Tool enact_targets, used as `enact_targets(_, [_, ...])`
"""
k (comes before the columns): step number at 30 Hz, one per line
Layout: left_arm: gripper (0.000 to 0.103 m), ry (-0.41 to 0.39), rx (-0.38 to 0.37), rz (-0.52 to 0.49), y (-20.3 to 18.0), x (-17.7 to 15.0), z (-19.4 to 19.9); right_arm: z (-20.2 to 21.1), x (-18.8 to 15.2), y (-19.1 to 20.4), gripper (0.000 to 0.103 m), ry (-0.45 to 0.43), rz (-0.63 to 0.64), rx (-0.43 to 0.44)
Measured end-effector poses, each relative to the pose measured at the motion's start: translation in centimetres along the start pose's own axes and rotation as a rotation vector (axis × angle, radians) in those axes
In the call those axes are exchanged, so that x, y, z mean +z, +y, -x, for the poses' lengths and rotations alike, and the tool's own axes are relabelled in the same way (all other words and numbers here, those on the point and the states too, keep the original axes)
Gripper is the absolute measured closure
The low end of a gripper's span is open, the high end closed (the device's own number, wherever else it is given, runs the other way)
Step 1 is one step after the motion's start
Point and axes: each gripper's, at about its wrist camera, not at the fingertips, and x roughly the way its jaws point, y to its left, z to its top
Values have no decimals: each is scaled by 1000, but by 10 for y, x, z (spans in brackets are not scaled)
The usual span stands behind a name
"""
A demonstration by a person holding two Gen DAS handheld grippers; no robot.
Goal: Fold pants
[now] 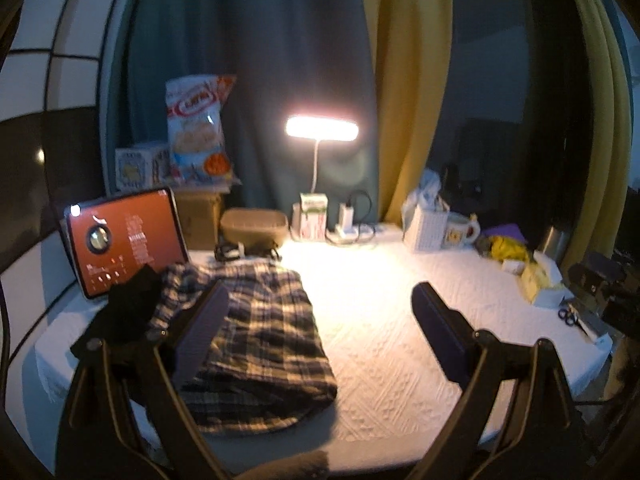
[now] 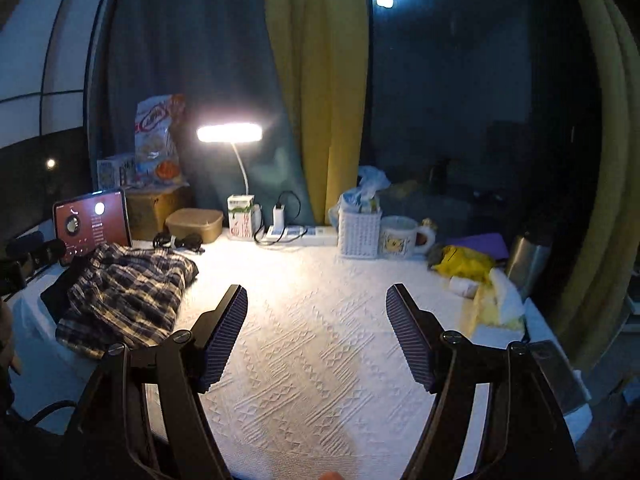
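Plaid pants (image 1: 256, 344) lie in a compact, roughly folded bundle near the left edge of the tabletop (image 2: 320, 340), which carries a white textured cover. A dark garment (image 1: 128, 312) sits against the bundle on its far-left side, just in front of the propped tablet (image 1: 124, 240). The bundle's position keeps the lit centre of the tabletop bare, presumably as working space for folding.

Left gripper (image 1: 320, 328): jaws wide apart, holding nothing. It hangs above the tabletop with its left finger over the pants and its right finger over bare cover; whether the left finger touches the cloth cannot be told. Right gripper (image 2: 316, 336): jaws likewise apart and empty, positioned over the bare centre, well apart from the pants.

The desk lamp (image 2: 230, 134) stands at the rear edge and throws light forward onto the work area. Remaining items, a white basket (image 2: 359, 234), a mug (image 2: 400, 238) and a power strip (image 2: 300, 234), line the rear edge, clear of the folding zone.

Judgement: the pants look largely folded; both tools stand released, so either a final tidy or a fresh grasp remains.
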Motion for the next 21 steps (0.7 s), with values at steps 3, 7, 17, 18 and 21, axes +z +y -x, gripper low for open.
enact_targets(3, [10, -51, 19, -4, 1, 3, 11, 13, 6, 3, 28, -47, 4, -18])
enact_targets(7, [10, -81, 27, 0, 4, 5, 18, 25, 12, 4, 28, -96, 1, -22])
enact_targets(17, [9, -107, -23, -13, 1, 1, 14, 26, 14, 9, 28, -102, 17, -29])
enact_targets(18, [9, -108, -19, -25, -1, 1, 14, 25, 14, 9, 28, -101, 18, -29])
enact_targets(21, [9, -111, -25, -46, -5, 0, 15, 25, 14, 9, 28, -100, 15, -26])
